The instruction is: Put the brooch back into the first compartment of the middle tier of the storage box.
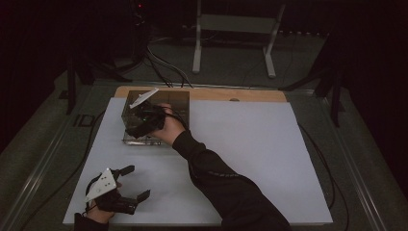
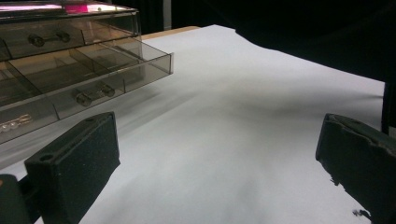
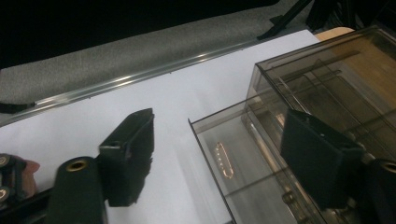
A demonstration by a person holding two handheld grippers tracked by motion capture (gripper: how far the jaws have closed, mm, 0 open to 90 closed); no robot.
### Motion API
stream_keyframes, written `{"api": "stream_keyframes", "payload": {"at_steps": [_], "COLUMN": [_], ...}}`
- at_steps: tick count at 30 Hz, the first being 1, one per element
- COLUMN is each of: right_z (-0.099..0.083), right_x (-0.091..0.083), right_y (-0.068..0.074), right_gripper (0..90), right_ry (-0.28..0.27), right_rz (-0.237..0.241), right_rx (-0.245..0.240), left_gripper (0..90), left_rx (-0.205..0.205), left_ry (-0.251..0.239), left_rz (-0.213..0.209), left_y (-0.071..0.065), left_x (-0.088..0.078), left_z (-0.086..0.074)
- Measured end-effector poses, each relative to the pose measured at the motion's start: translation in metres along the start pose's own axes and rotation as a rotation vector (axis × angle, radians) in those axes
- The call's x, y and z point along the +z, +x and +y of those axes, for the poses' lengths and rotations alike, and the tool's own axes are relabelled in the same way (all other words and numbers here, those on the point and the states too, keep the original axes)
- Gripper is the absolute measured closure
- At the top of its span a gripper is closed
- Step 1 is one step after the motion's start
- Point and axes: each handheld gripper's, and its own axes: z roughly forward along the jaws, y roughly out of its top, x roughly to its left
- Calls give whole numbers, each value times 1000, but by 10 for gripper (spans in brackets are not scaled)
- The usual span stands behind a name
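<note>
A smoky clear drawer box [image 1: 175, 103] stands at the back left of the white sheet [image 1: 250, 144]. In the right gripper view one drawer [image 3: 243, 154] is pulled out, and a small oblong metal piece [image 3: 223, 159] lies on its floor. My right gripper [image 3: 219, 126] hangs over that drawer's front corner with its jaws apart and nothing between them. In the high view the right gripper [image 1: 137, 131] is at the box's front left. My left gripper [image 1: 138, 182] rests near the sheet's front left, open and holding nothing. It faces the box [image 2: 70, 60].
A wooden table edge [image 1: 216, 94] shows behind the sheet. A white stand [image 1: 235, 29] and cables [image 1: 163, 67] are on the floor beyond. The person's right sleeve [image 1: 226, 187] crosses the sheet's front middle. A metal rail [image 3: 140, 77] runs along the sheet's left side.
</note>
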Motion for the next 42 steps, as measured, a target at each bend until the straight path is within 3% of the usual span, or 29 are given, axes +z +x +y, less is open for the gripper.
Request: {"api": "stream_keyframes", "payload": {"at_steps": [6,17,34,42], "right_z": [-13,-33,-76,-99], "right_x": [-16,-52,-112,-132], "right_y": [-4,-13,-35,-42], "right_gripper": [163,21,0,0], "right_ry": [-10,-50,-101,-109], "right_rz": [-17,-64,-122,-162], "right_rx": [27,32,77,95], "left_gripper": [3,3,3,3], "left_rx": [-1,4,6,9], "left_ry": [2,11,13,9], "left_rz": [-1,0,-2,0], "left_y": [0,0,-1,-2], "left_x": [0,1,2,2], "left_z": [0,-1,0,0]}}
